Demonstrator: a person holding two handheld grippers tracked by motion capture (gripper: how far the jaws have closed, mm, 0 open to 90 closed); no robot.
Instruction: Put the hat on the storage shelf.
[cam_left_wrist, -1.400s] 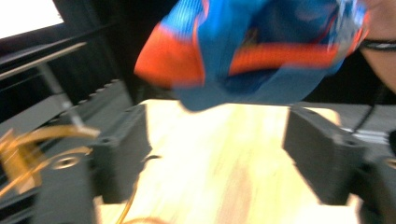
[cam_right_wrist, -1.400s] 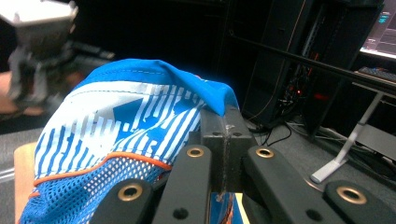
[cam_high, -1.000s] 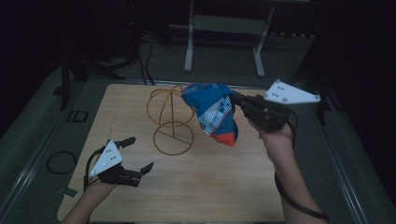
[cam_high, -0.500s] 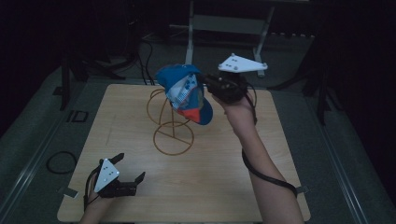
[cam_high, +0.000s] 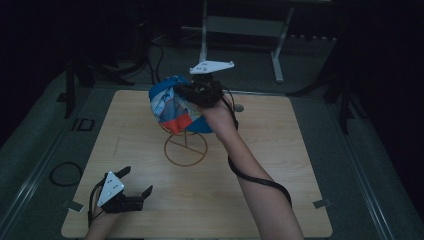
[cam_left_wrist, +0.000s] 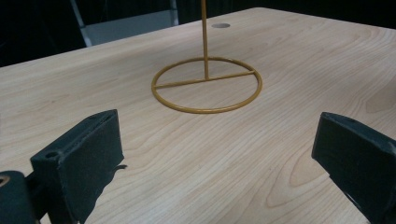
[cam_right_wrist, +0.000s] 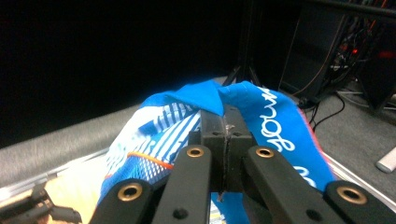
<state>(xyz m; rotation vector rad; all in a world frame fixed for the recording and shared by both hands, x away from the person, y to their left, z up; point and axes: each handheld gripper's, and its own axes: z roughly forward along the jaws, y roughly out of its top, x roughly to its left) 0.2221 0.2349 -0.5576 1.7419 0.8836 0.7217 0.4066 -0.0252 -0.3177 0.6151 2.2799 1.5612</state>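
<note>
1. Right gripper (cam_high: 196, 93): jaws pinched tight on the cap's (cam_high: 172, 106) blue fabric, with the cap sitting over the top of the stand (cam_high: 185, 148).
2. Before letting go, I'd check the crown is centred on the wire loop, lower it gently, then open.
3. Left gripper (cam_high: 134, 186) idles at 7 o'clock on the table (cam_high: 300, 150), jaws wide apart and empty. It could steady the stand's base if it wobbles.

Blue patterned cap (cam_high: 175, 105) atop wire stand (cam_high: 185, 148)

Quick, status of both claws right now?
Left claw: open, empty, low over the table.
Right claw: closed on the blue cap, over the wire stand.
</note>
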